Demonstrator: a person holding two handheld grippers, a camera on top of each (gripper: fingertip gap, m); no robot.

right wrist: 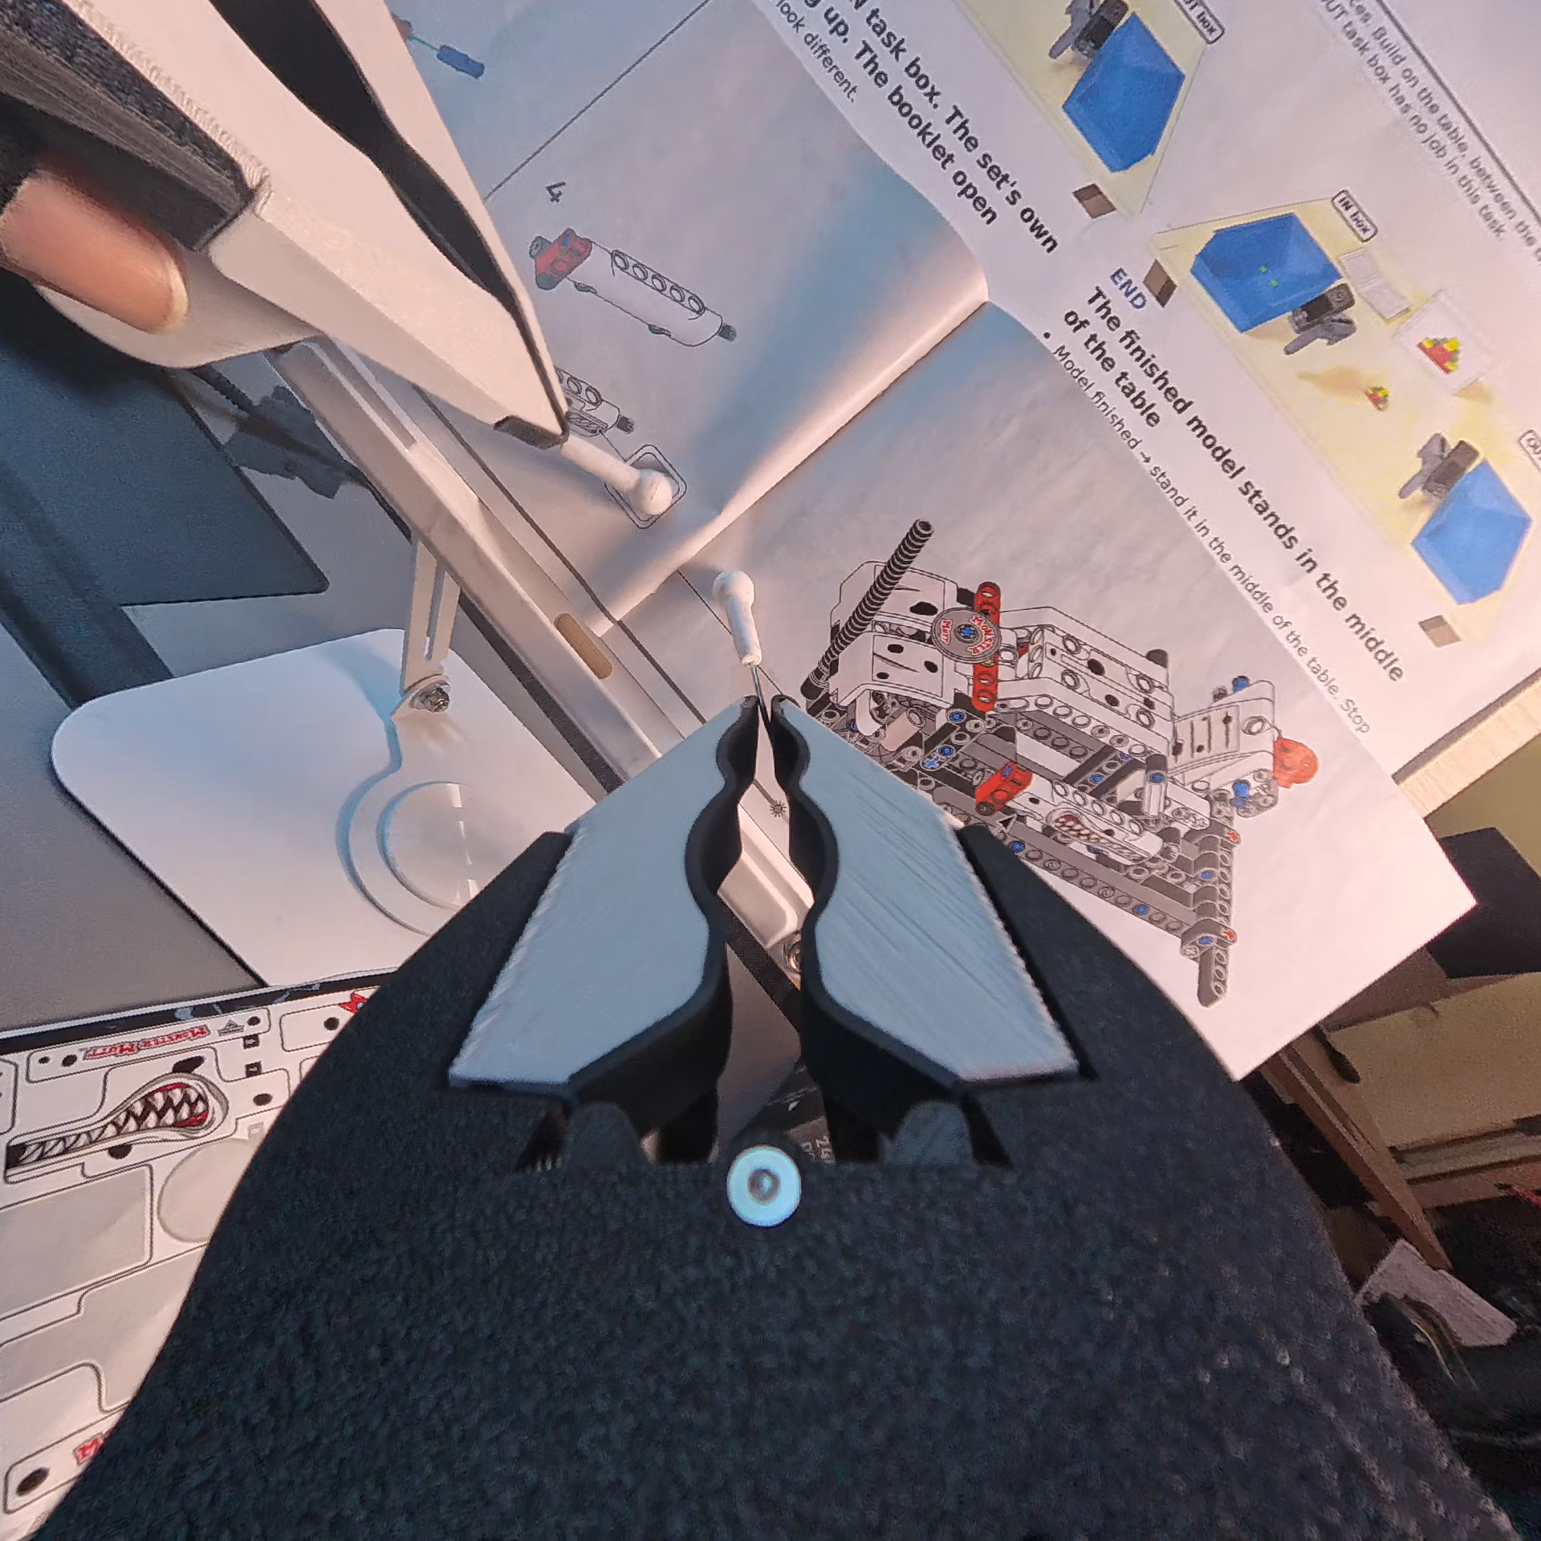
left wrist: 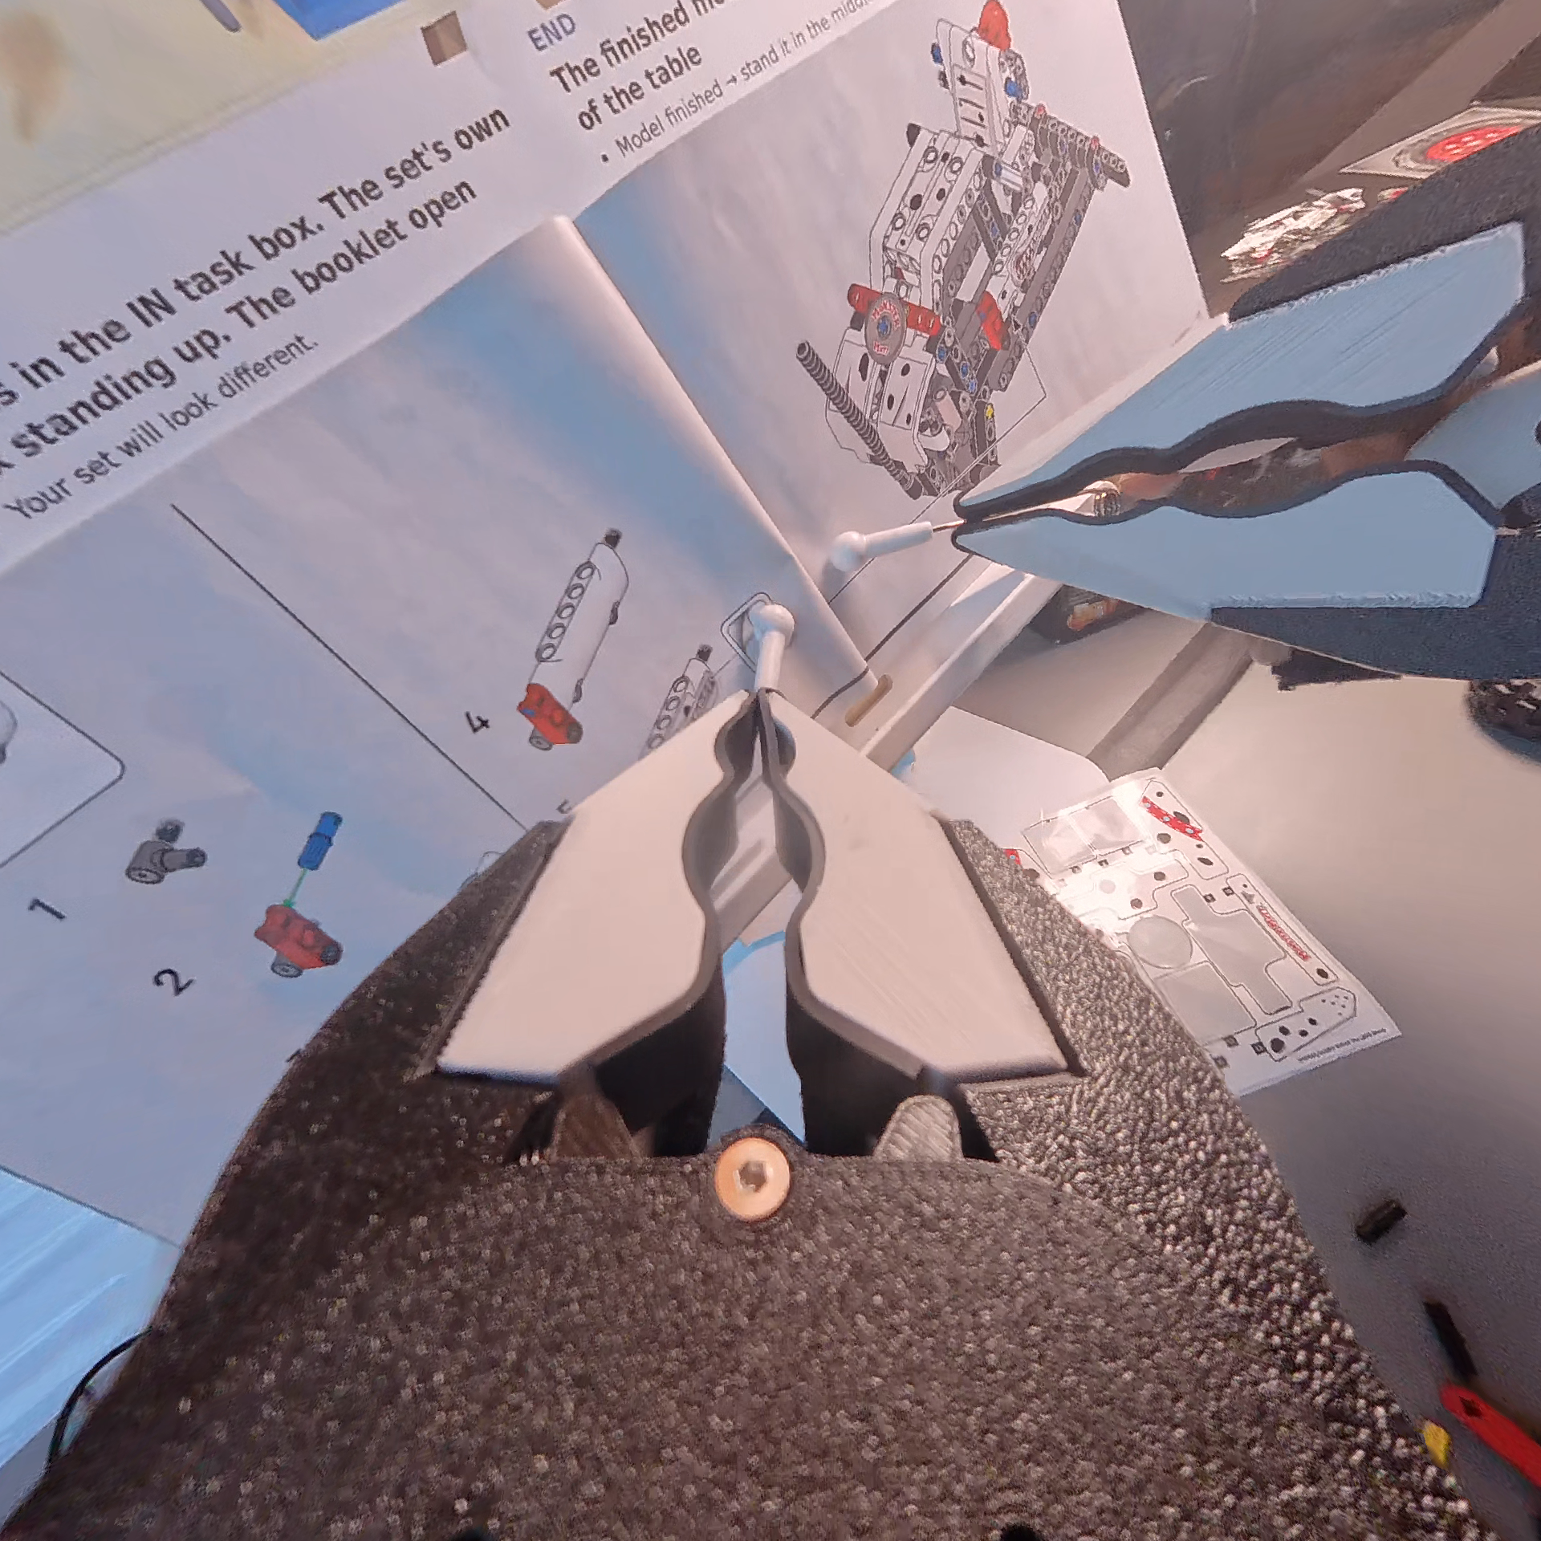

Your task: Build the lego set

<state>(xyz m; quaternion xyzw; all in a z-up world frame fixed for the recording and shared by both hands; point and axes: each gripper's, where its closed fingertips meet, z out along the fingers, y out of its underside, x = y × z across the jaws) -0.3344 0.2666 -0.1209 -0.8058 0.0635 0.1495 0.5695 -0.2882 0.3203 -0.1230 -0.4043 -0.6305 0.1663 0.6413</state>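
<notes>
Lego pieces here are two small white ball-headed pins, one pinched in each gripper. The left gripper (left wrist: pixel 760 709) has its fingertips closed on the thin stem of a white pin (left wrist: pixel 771 638), whose round head pokes forward toward the open instruction booklet (left wrist: pixel 400 584). The right gripper (right wrist: pixel 757 709) likewise has its fingertips drawn together on the thin stem of a second white pin (right wrist: pixel 738 604), round head outward. The two pins are held near each other in front of the booklet, apart and not joined (in the left wrist view the right gripper's pin (left wrist: pixel 875 542) sits just up and to the right of the left one).

Behind them the booklet stands propped on a white stand (right wrist: pixel 250 800), open to numbered building steps and a drawing of the finished grey, white and red model (right wrist: pixel 1042 775). A printed task sheet (right wrist: pixel 1251 292) with blue boxes pictured on it lies behind the booklet. A sticker sheet (left wrist: pixel 1201 934) rests on the table (left wrist: pixel 1376 834) near the stand's foot. Loose small pieces, a black one (left wrist: pixel 1380 1219) and a red one (left wrist: pixel 1493 1426), lie on the table at the right of the left wrist view.
</notes>
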